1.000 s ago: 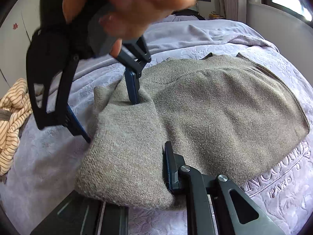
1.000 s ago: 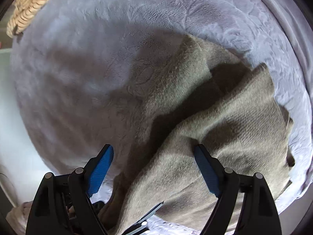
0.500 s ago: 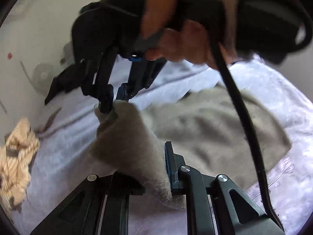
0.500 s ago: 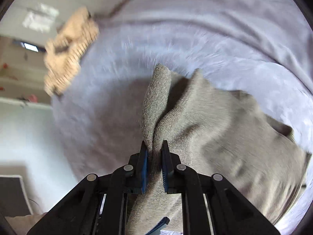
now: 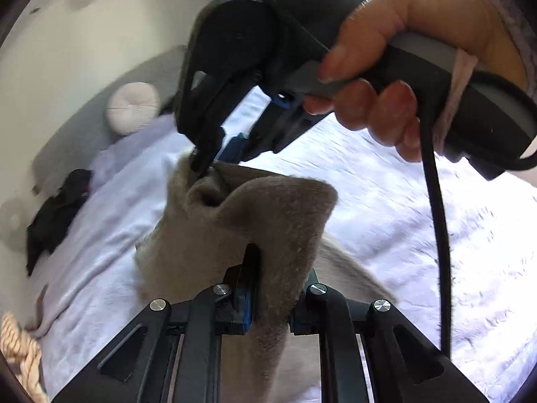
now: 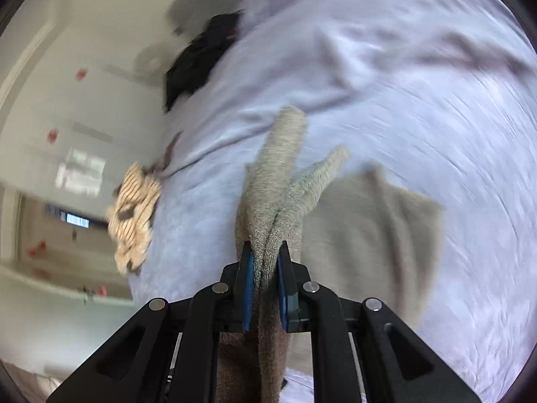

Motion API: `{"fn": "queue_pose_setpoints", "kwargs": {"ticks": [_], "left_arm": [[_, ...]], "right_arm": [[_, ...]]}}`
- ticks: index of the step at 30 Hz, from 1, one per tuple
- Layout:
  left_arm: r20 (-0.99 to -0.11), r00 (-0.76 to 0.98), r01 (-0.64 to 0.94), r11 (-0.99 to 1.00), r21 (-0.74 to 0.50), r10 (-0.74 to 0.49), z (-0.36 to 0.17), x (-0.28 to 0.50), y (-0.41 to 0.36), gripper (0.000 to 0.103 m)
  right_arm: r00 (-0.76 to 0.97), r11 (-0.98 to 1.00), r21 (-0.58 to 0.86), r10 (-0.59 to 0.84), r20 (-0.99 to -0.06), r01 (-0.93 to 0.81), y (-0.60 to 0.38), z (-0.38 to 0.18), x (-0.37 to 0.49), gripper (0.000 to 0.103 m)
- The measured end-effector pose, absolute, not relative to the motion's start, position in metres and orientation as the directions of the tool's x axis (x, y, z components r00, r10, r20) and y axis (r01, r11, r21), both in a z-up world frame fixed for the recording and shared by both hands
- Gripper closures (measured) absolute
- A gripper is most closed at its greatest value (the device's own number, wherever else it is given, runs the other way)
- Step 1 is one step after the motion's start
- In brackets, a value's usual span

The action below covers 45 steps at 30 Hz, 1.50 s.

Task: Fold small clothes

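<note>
A taupe knit sweater (image 5: 235, 228) hangs lifted above the lavender bedspread (image 5: 386, 208), its lower part still lying on the bed (image 6: 369, 221). My left gripper (image 5: 268, 288) is shut on one folded edge of the sweater. My right gripper (image 6: 265, 268) is shut on another bunched edge; it shows in the left wrist view (image 5: 208, 164) just beyond, held by a hand (image 5: 386, 77). The two grippers are close together with the fabric stretched between them.
A striped beige garment (image 6: 134, 215) and a black garment (image 6: 198, 60) lie on the bed's far side. A round white cushion (image 5: 132, 107) rests against the grey headboard. White wall and cupboards stand beyond the bed edge.
The right gripper shut on the sweater edge. Both grippers have risen, lifting the sweater off the bed, and the views have swung toward the headboard.
</note>
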State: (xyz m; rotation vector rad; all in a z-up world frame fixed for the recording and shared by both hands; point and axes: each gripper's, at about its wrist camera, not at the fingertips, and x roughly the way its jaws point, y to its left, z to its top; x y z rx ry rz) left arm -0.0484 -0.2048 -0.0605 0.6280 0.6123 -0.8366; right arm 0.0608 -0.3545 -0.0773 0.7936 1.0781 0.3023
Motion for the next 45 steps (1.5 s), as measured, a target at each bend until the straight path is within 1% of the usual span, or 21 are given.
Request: {"fn": "queue_pose_setpoints", "kwargs": {"ticks": [5,8,11,12,13,14,15,17,21,23,25,26,28,29,30,31,32,36,38,41,45], "left_arm": [[-0.789,0.446,0.868,0.419,0.266,-0.422,-0.112,-0.072,-0.225,0.087],[-0.815,0.423,0.878,0.402,0.260,-0.395,-0.125,-0.077,-0.223,0.087],[-0.822,0.415,0.879,0.406,0.251,-0.390,-0.123,-0.084,-0.212,0.086],[-0.826,0.409,0.880,0.408,0.244,-0.388,-0.120,-0.084,-0.210,0.084],[-0.833,0.399,0.880,0.417,0.229,-0.385,-0.115,-0.085,-0.204,0.068],[-0.835,0.391,0.876,0.436,0.209,-0.387,-0.109,-0.085,-0.196,0.040],[-0.828,0.393,0.868,0.458,0.191,-0.399,-0.100,-0.083,-0.188,0.032],[-0.826,0.380,0.861,0.487,0.150,-0.416,-0.088,-0.081,-0.172,0.030],[-0.864,0.320,0.791,0.612,0.017,-0.389,-0.078,-0.048,-0.139,0.030],[-0.887,0.258,0.686,0.719,-0.111,-0.383,-0.086,-0.014,-0.117,0.030],[-0.897,0.211,0.573,0.792,-0.209,-0.389,-0.097,0.012,-0.100,0.031],[-0.894,0.165,0.515,0.809,-0.281,-0.416,-0.105,0.026,-0.092,0.031],[-0.887,0.102,0.443,0.819,-0.366,-0.451,-0.121,0.043,-0.085,0.030],[-0.881,0.076,0.412,0.820,-0.398,-0.466,-0.128,0.049,-0.083,0.031],[-0.871,0.045,0.382,0.814,-0.438,-0.490,-0.137,0.056,-0.082,0.031],[-0.868,0.030,0.369,0.813,-0.451,-0.495,-0.142,0.059,-0.083,0.031],[-0.874,0.030,0.371,0.818,-0.440,-0.484,-0.144,0.059,-0.084,0.031],[-0.905,0.053,0.455,0.817,-0.355,-0.422,-0.146,0.050,-0.086,0.031],[-0.927,0.043,0.493,0.815,-0.304,-0.372,-0.157,0.046,-0.084,0.031],[-0.936,0.024,0.486,0.822,-0.297,-0.352,-0.169,0.038,-0.080,0.031],[-0.938,0.034,0.473,0.832,-0.289,-0.345,-0.166,0.036,-0.082,0.031]], "right_arm": [[0.466,0.606,0.734,0.576,-0.671,0.307,-0.396,-0.170,0.024,0.089],[0.498,0.546,0.764,0.584,-0.641,0.344,-0.400,-0.201,0.015,0.086],[0.526,0.505,0.786,0.587,-0.616,0.357,-0.408,-0.202,0.007,0.075],[0.522,0.517,0.776,0.578,-0.628,0.361,-0.409,-0.199,0.005,0.063],[0.514,0.534,0.762,0.566,-0.644,0.367,-0.411,-0.196,0.003,0.048],[0.508,0.548,0.749,0.555,-0.658,0.372,-0.413,-0.191,-0.001,0.043],[0.510,0.552,0.746,0.550,-0.661,0.372,-0.415,-0.186,-0.006,0.040],[0.524,0.551,0.748,0.541,-0.658,0.370,-0.417,-0.173,-0.023,0.040],[0.532,0.527,0.775,0.569,-0.627,0.350,-0.413,-0.160,-0.060,0.040],[0.523,0.531,0.782,0.588,-0.617,0.326,-0.403,-0.157,-0.074,0.040],[0.498,0.561,0.769,0.594,-0.632,0.307,-0.388,-0.157,-0.079,0.040],[0.487,0.574,0.762,0.594,-0.640,0.301,-0.384,-0.158,-0.080,0.041],[0.469,0.599,0.747,0.592,-0.656,0.289,-0.373,-0.162,-0.078,0.041],[0.459,0.608,0.737,0.586,-0.667,0.296,-0.368,-0.167,-0.074,0.041],[0.452,0.615,0.727,0.579,-0.679,0.305,-0.365,-0.170,-0.070,0.054],[0.436,0.627,0.709,0.566,-0.699,0.323,-0.363,-0.175,-0.065,0.094],[0.423,0.636,0.692,0.554,-0.717,0.341,-0.361,-0.177,-0.062,0.096],[0.444,0.652,0.680,0.528,-0.724,0.335,-0.356,-0.165,-0.070,0.097],[0.422,0.640,0.670,0.525,-0.739,0.376,-0.356,-0.176,-0.082,0.097],[0.375,0.615,0.643,0.522,-0.766,0.456,-0.357,-0.209,-0.094,0.097],[0.369,0.630,0.636,0.517,-0.772,0.446,-0.353,-0.210,-0.091,0.097]]}}
